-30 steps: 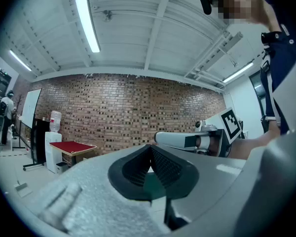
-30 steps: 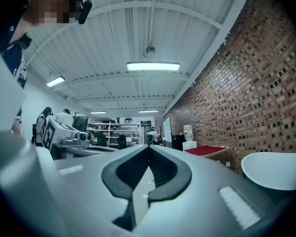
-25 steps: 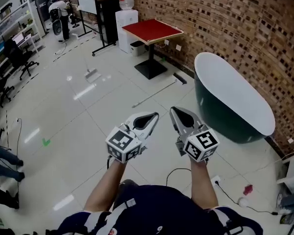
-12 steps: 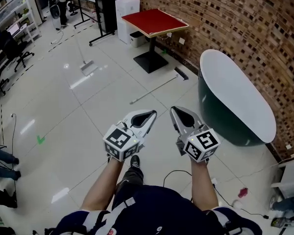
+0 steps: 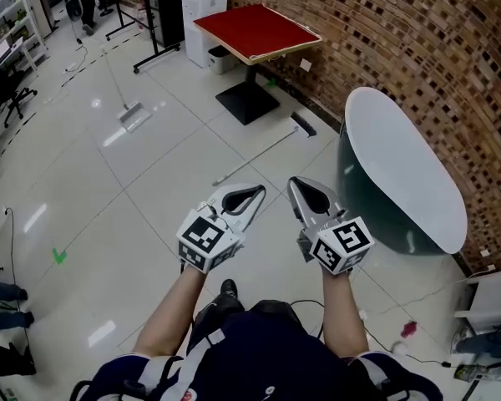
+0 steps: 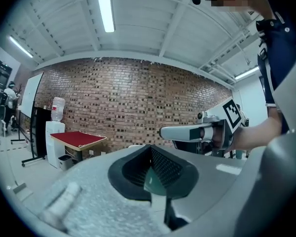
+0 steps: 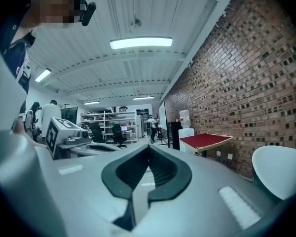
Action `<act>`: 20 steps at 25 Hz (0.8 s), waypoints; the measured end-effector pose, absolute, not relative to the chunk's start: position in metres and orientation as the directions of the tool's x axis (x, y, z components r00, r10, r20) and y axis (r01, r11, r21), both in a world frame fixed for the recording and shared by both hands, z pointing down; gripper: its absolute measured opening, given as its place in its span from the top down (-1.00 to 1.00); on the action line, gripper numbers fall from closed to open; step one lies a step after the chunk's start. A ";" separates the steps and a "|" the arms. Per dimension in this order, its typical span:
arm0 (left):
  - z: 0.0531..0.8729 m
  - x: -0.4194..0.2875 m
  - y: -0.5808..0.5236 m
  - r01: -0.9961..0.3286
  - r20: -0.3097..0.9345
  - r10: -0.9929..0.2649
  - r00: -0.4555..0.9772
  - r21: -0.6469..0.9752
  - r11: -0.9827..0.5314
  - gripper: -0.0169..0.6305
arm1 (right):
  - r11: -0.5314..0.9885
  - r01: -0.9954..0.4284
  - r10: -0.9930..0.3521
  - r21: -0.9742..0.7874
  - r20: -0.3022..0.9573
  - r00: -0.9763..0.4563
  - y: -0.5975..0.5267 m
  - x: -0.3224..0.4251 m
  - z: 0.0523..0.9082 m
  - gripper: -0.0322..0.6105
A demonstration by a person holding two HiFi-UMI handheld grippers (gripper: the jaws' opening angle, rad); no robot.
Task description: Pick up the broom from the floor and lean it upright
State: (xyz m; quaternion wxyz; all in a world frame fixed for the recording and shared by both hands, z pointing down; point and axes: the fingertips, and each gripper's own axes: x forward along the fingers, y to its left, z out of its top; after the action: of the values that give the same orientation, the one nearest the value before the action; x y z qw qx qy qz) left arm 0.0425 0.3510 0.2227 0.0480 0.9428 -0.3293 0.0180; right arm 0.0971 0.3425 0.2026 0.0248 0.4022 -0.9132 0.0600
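The broom (image 5: 259,154) lies flat on the white tiled floor ahead of me, a thin pale handle ending in a dark head (image 5: 303,126) near the brick wall. My left gripper (image 5: 260,191) and right gripper (image 5: 291,182) are held side by side at waist height, pointing level toward it and well short of it. Both are shut with nothing between the jaws. In the left gripper view the jaws (image 6: 150,147) meet at the tip, and the right gripper's closed jaws (image 6: 161,131) show beside them. The right gripper view shows its own jaws (image 7: 149,147) closed too.
A dark green bathtub (image 5: 376,192) with a white inside stands to the right along the brick wall. A red-topped table (image 5: 255,30) on a black foot is ahead, with a water dispenser (image 5: 202,7) beside it. A flat mop (image 5: 134,116) lies further left. Cables run over the floor near my feet.
I have walked forward: the broom, the table and the tub have come closer in the head view. Both grippers stay shut and side by side.
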 end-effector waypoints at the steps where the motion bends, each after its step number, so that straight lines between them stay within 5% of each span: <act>1: 0.223 0.042 0.341 -0.619 0.066 -0.616 0.785 0.085 -0.780 0.95 | 0.665 -0.741 -0.735 -0.091 0.096 -0.672 0.332 0.096 0.203 0.88; 20: 0.240 0.112 0.111 -0.749 0.126 -0.739 0.661 0.064 -0.659 0.95 | 0.795 -0.599 -0.592 -0.093 0.099 -0.800 0.097 0.156 0.233 0.88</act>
State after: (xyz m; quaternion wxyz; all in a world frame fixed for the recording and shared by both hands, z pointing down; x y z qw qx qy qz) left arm 0.1116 0.1110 0.2395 0.0553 0.9098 -0.4090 0.0445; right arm 0.1564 0.0972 0.2326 0.0323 0.3145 -0.9468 0.0600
